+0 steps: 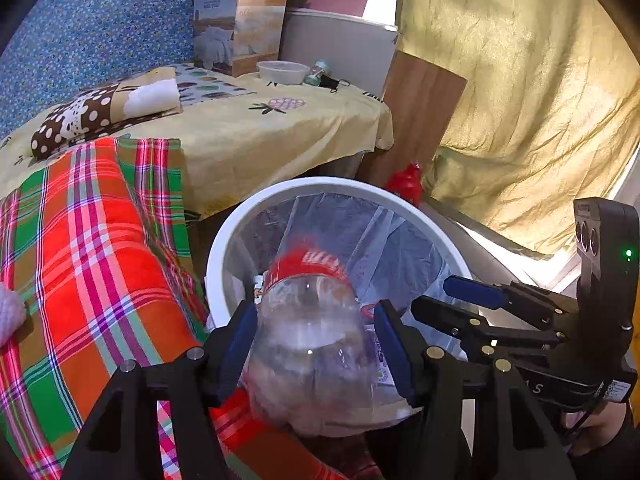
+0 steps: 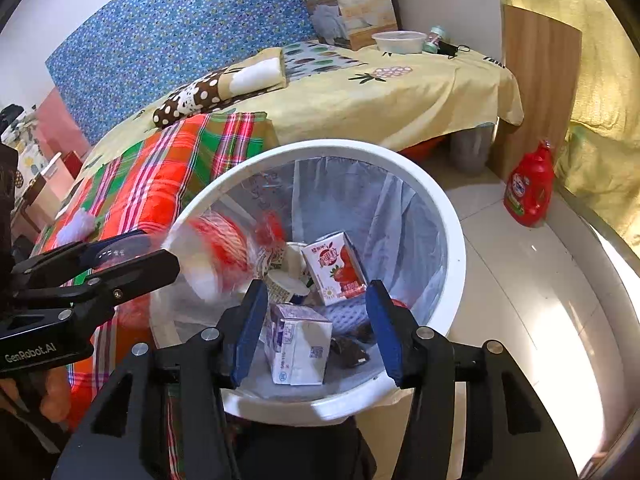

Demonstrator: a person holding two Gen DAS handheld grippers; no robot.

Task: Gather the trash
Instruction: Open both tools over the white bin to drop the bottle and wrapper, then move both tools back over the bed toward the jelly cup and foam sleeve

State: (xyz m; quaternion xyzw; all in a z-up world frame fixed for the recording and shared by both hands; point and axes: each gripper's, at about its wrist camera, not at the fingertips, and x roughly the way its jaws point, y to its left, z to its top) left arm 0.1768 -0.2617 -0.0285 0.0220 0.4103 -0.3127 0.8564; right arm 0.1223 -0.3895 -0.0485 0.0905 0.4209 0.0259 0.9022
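Note:
A white bin (image 1: 224, 248) (image 2: 456, 240) lined with a clear bag stands beside the bed. My left gripper (image 1: 316, 340) (image 2: 160, 250) is shut on a clear plastic bottle (image 1: 308, 340) (image 2: 216, 252) with a red label, held over the bin's near-left rim and blurred. My right gripper (image 2: 316, 320) (image 1: 436, 294) hangs open over the bin with nothing between its pads. Directly below it, a purple-and-white carton (image 2: 300, 348) lies inside the bin. A strawberry milk carton (image 2: 340, 268), a small cup and other scraps lie deeper in.
A bed with a plaid blanket (image 1: 100, 240) (image 2: 160, 176) presses against the bin's left side. A red detergent bottle (image 2: 528, 192) (image 1: 406, 184) stands on the tiled floor (image 2: 520, 280) by a wooden board (image 2: 536, 80). A plastic tub (image 2: 398, 42) and a box sit on the far bed.

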